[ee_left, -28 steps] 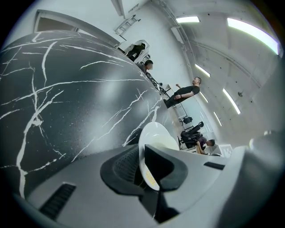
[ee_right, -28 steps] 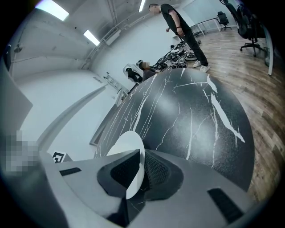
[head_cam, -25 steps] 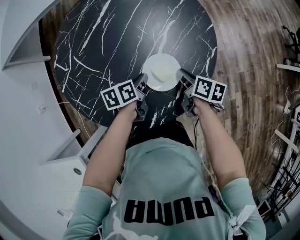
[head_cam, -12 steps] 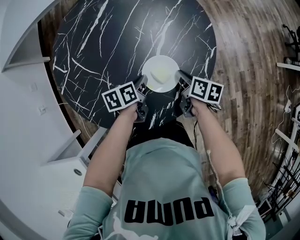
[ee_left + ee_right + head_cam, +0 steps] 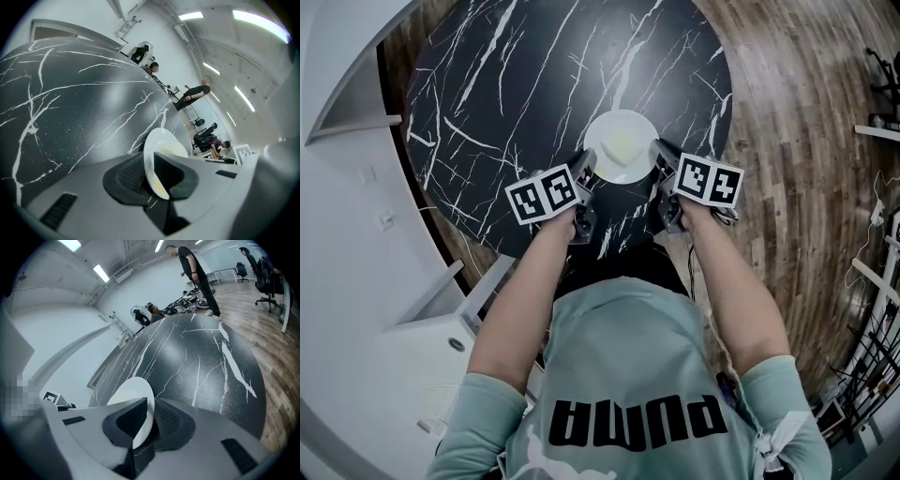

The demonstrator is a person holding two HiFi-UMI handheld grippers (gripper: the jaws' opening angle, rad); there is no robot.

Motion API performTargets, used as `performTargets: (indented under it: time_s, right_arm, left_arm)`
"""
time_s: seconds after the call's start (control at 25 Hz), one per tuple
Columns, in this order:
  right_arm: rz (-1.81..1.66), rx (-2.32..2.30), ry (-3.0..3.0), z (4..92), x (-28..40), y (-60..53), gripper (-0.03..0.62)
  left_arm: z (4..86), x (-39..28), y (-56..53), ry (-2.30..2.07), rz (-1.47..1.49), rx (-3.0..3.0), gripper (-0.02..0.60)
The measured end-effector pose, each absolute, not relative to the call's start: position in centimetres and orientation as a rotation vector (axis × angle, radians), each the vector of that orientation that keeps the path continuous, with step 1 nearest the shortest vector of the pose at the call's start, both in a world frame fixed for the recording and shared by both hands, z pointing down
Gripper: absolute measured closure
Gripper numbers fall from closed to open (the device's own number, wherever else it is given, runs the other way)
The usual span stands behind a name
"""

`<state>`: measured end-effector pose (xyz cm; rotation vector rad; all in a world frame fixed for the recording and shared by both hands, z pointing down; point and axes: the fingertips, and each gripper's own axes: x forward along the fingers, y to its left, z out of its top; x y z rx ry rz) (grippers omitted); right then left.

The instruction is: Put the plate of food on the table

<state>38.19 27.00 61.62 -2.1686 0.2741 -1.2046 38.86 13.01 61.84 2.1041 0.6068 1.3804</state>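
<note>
The plate [image 5: 621, 142] of food sits flat on the counter [image 5: 516, 103], so the left tool [image 5: 586, 171] has just been opening its jaws, the plate's left rim loose between them; the right tool [image 5: 661, 157] clamps the plate's right rim, probably steadying it
</note>
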Motion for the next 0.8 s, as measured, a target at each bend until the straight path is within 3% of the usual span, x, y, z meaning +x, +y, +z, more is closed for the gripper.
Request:
performTargets:
  time_s: [0.16,0.48,0.56,0.68,0.8]
  right_arm:
    - [-1.211,-2.227,0.28,61.5,38.3,27.3,0.559]
    - [-1.183,-2.418,0.279,59.4,37.7,28.9,0.559]
    - [-1.154,-2.451,0.303,58.1,37.3,29.0,0.56]
    - [-1.088,-2.505,0.37,55.7,36.5,28.7,0.562]
    - [-1.027,-2.592,0.467,53.0,35.1,28.0,0.585]
  left_arm:
    - [61.4,39.2,12.9,0.619,1.355,2.153,0.46]
    - [59.7,38.9,10.4,0.562,1.293,2.269,0.456]
    - [58.3,38.5,10.0,0.58,1.246,2.3,0.48]
    - [55.5,37.4,9.4,0.602,1.161,2.377,0.572]
    - [52.3,35.8,9.0,0.627,1.051,2.486,0.575]
